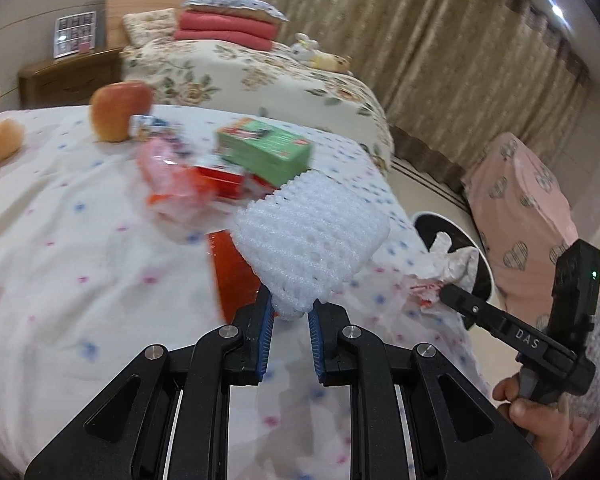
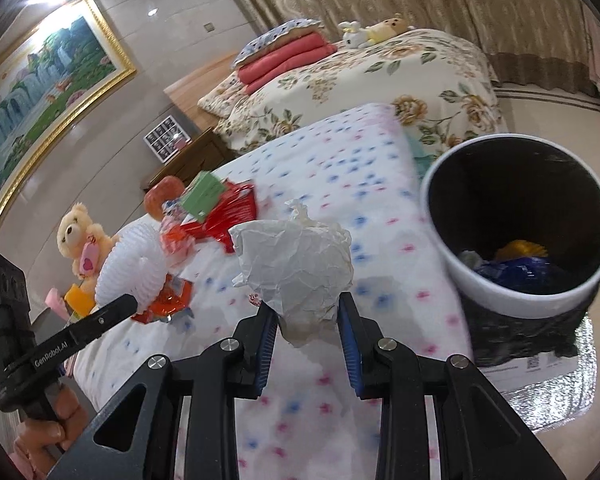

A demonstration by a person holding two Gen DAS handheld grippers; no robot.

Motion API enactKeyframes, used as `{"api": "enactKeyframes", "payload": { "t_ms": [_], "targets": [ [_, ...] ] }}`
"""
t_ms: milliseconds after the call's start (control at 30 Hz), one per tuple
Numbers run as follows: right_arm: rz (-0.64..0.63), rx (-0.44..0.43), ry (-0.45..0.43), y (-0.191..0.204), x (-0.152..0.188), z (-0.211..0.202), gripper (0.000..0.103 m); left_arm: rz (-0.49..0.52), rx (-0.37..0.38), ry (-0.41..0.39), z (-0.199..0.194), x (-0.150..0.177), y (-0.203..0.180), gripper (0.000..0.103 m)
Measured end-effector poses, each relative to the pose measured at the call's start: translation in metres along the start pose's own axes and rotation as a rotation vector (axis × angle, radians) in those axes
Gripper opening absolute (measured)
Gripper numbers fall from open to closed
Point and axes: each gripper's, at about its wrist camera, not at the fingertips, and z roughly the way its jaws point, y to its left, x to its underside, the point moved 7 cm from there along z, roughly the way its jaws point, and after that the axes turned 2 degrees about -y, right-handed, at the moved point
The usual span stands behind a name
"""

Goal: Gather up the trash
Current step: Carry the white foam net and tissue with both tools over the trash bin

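Observation:
My left gripper (image 1: 291, 308) is shut on a white foam fruit net (image 1: 312, 240) and holds it above the bed; the net also shows in the right wrist view (image 2: 128, 268). My right gripper (image 2: 308, 312) is shut on a crumpled white paper ball (image 2: 296, 268), held near the bed's edge, left of the bin (image 2: 516, 292). The bin is white with a black liner and holds some trash. The paper ball shows in the left wrist view (image 1: 456, 260) in front of the bin (image 1: 484, 264).
On the dotted bedspread (image 1: 60, 240) lie a green box (image 1: 266, 150), red wrappers (image 1: 216, 184), an apple (image 1: 118, 110) and a teddy bear (image 2: 80, 236). A second bed with a floral cover (image 2: 380, 80) stands behind. A pink covered seat (image 1: 520, 208) stands by the curtains.

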Motion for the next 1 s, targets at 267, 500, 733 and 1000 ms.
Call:
{"api": "enactKeyframes", "payload": {
  "t_ms": [267, 500, 733, 1000],
  "targets": [
    [0.042, 0.042, -0.032, -0.031, -0.007, -0.018, 0.031, 0.070, 0.051, 0.031, 0.020, 0.002, -0.045, 0.015],
    [0.063, 0.073, -0.048, -0.053, -0.011, -0.029, 0.031, 0.107, 0.076, 0.068, 0.039, 0.008, -0.070, 0.015],
    [0.074, 0.102, -0.057, -0.069, -0.015, -0.036, 0.031, 0.131, 0.101, 0.093, 0.051, 0.009, -0.090, 0.015],
    [0.083, 0.134, -0.066, -0.086, -0.020, -0.042, 0.031, 0.155, 0.119, 0.118, 0.066, 0.009, -0.111, 0.015]
  ]
}}
